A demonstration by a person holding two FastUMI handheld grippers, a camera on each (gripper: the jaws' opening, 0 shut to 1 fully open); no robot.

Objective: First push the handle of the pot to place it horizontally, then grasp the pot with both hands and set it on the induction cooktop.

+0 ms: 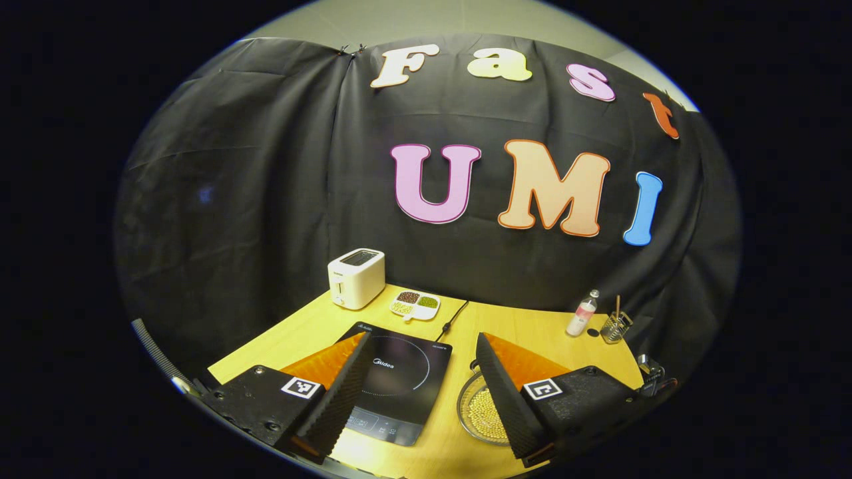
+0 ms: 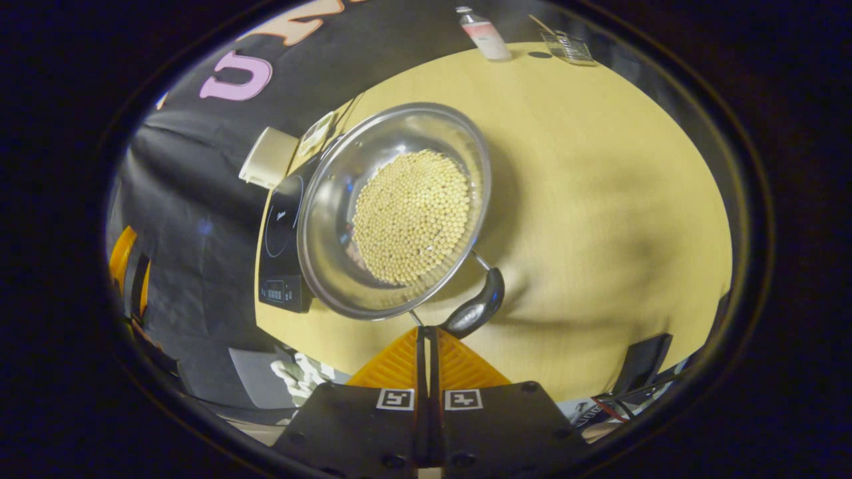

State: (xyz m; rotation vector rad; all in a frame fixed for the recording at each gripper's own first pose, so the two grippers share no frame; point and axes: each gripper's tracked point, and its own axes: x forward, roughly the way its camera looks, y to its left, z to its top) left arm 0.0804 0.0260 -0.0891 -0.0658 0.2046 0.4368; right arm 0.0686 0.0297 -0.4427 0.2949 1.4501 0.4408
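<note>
Right gripper — fingers together, forming a blunt pusher at the pot's handle. Pot sits on the table beside the cooktop. Left gripper — spread wide, ready for grasping.

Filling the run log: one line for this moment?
left gripper: open | right gripper: shut, by handle | pot: off cooktop
</note>
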